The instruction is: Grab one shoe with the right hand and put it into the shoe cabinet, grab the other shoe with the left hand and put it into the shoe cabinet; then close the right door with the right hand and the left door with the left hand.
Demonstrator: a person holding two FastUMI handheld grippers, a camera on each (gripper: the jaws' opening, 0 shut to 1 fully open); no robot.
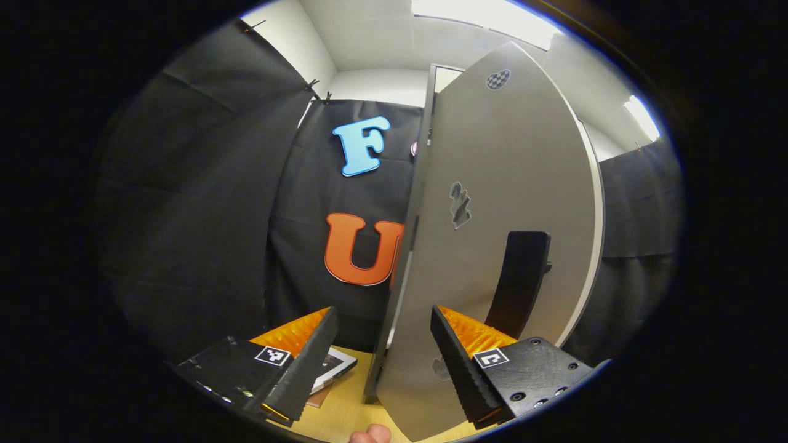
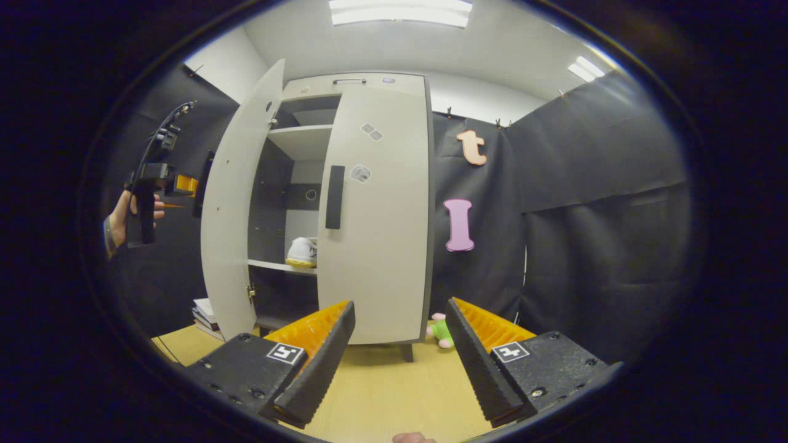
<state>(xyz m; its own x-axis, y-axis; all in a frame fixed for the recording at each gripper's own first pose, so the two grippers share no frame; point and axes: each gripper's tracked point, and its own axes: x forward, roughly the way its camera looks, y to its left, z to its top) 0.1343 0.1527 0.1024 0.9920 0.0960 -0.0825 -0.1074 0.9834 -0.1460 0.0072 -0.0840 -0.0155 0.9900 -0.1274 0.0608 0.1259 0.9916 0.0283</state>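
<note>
Doors step: right grey cabinet door (image 2: 375,215) shut; left grey door (image 1: 492,246) ajar, left gripper (image 1: 381,363) spread at it; right gripper (image 2: 400,357) spread, idle. Next: push left door closed.

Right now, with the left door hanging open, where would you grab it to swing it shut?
Probably by the handle, the upright dark bar on the left door's outer face near its free edge. It stands just ahead of the open left gripper, so come at it from the front, one finger on each side.
</note>
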